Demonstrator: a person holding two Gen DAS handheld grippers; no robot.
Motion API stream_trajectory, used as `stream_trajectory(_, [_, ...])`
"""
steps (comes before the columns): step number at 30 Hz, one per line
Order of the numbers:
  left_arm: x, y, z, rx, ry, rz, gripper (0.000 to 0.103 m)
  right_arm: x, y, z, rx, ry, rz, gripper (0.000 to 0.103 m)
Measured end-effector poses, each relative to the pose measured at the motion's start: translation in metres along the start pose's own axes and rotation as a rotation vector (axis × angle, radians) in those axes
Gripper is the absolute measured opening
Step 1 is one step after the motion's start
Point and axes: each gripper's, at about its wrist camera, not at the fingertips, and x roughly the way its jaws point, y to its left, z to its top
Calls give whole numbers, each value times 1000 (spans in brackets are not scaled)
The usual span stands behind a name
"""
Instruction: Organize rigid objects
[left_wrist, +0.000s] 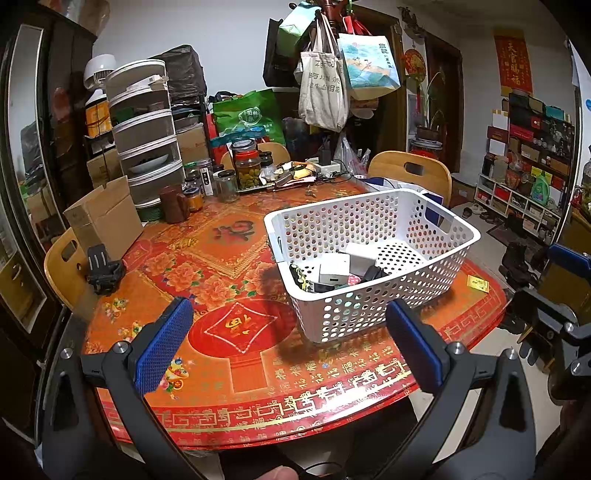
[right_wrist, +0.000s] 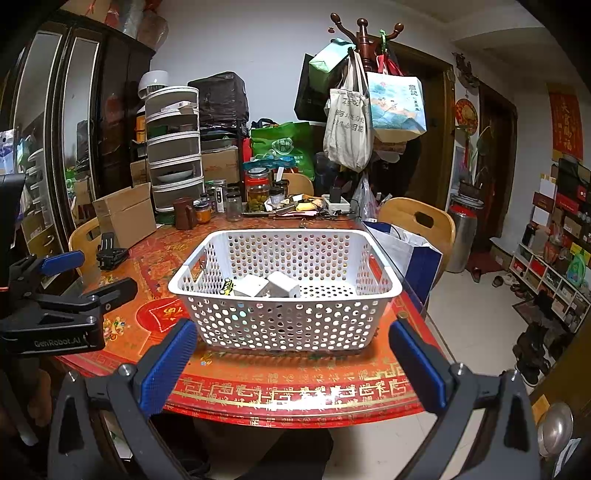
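Right wrist view: both hand-held grippers spread wide and empty, white basket on surface holding small boxes; reach slowly for yellow packet beside it.

Left hand-held gripper spread wide, empty, above red tabletop; white basket just ahead, holding small boxes.

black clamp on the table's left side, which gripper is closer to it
Left. The left gripper hovers over the table just right of the black clamp; the right gripper sits beyond the basket.
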Motion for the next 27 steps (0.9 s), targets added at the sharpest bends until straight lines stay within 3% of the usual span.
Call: stream_trajectory(27, [1,-7,-5,11,5,-7,103,-1,2,0,-5,1,0,103])
